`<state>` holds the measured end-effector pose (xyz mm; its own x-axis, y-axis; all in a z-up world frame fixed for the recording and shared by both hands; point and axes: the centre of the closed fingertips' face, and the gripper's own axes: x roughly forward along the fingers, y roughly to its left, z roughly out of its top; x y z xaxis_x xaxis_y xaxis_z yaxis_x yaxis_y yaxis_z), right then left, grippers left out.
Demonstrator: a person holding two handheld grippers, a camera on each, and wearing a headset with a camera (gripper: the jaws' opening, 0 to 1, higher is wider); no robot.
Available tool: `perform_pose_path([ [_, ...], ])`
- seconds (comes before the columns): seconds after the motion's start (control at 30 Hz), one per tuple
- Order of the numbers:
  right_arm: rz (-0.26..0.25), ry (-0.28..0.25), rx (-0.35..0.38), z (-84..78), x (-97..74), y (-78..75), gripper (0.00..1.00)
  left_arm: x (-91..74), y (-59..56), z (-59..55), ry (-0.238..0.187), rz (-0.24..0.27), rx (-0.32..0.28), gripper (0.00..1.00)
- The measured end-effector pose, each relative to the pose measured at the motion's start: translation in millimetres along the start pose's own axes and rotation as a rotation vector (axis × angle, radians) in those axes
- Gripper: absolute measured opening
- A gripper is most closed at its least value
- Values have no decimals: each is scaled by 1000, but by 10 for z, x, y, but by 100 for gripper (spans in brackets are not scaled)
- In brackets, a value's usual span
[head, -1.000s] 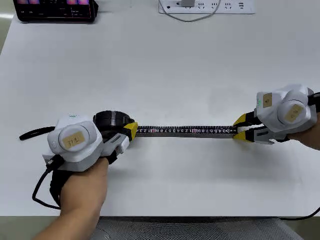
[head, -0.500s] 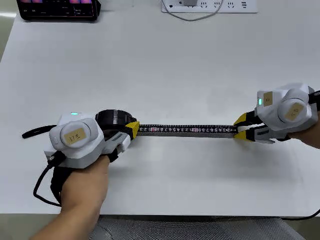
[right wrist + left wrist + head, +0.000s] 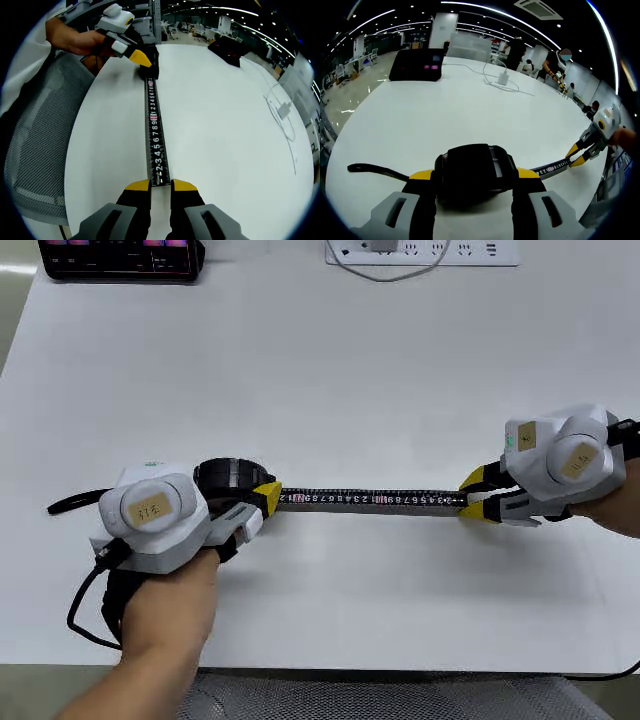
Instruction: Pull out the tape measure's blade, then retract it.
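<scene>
Tape measure (image 3: 230, 478): a round black case lying on the white table (image 3: 330, 380) in the lower left of the head view. In the left gripper view we see it low and centre (image 3: 475, 162), between two yellow-tipped jaws.
Blade (image 3: 370, 500): pulled out. It runs flat along the table from the case toward the right side of the head view, numbers facing up. In the right gripper view it stretches from the bottom centre up to the case near the top (image 3: 156, 140).
Left gripper (image 3: 256, 510): its jaws are closed against the case, one on each side. A hand (image 3: 165, 615) holds it at the lower left of the head view.
Right gripper (image 3: 468, 496): at the right edge of the head view, with its jaws pinched on the free end of the blade. In its own view we see that end sitting between the two yellow tips (image 3: 160, 186). It also shows at the right of the left gripper view (image 3: 580, 152).
Strap (image 3: 70, 505): a black loop trailing from the case to the left, lying on the table. We see it at the lower left of the left gripper view too (image 3: 375, 170).
Screen (image 3: 115, 258): a dark slab in the upper left corner of the head view.
Power strip (image 3: 420, 252): white, at the top edge right of centre, with a white cable (image 3: 375, 277) curving just below it.
</scene>
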<state>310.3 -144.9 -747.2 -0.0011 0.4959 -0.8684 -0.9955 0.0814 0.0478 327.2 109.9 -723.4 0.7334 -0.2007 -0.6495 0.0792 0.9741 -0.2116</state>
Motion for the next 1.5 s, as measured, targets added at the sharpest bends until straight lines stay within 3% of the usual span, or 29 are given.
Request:
perform_pose_path([
  [0.53, 23, -39, -8, 282, 142, 22, 10, 5, -7, 2, 5, -7, 0, 56],
  [1.5, 48, -94, -1, 594, 309, 26, 10, 4, -3, 0, 14, -24, -11, 56],
])
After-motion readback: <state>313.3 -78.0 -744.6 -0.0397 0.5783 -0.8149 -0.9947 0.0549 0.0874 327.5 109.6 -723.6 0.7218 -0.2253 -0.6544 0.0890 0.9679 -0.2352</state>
